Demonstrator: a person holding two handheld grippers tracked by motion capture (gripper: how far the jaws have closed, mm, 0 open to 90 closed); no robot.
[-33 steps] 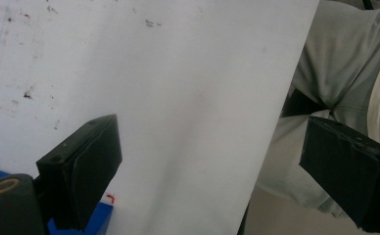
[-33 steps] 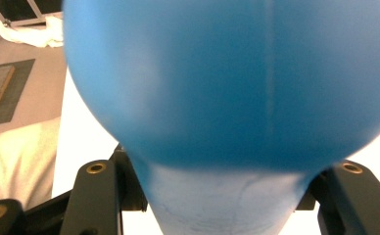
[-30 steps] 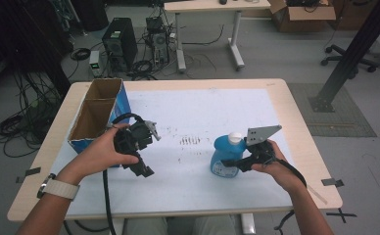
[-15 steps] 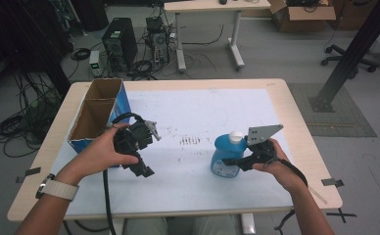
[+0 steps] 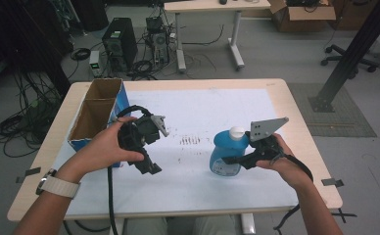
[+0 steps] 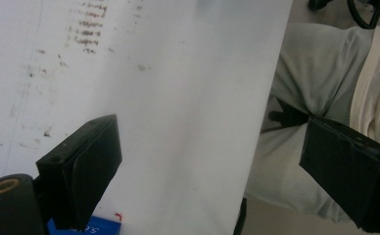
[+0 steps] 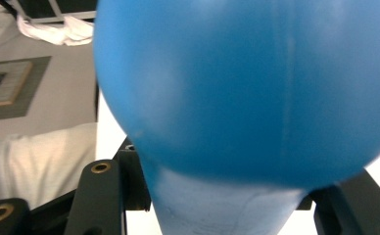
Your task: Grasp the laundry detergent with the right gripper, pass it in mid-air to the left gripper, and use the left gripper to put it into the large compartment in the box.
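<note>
On the white worktop (image 5: 198,191), right tool (image 5: 233,159) clamped on the upright blue bottle (image 5: 225,154) near the front edge, left tool (image 5: 149,166) apart and empty; advise lifting level.

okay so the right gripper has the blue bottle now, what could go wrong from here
1. The right gripper is shut on the blue bottle low on its narrow part, with the wide rounded body beyond the jaws; it may tip or slip.
2. The cardboard box has narrow compartments, so the bottle could catch on its rim.
3. The left gripper, open and empty, hangs between bottle and box and could be bumped.
</note>
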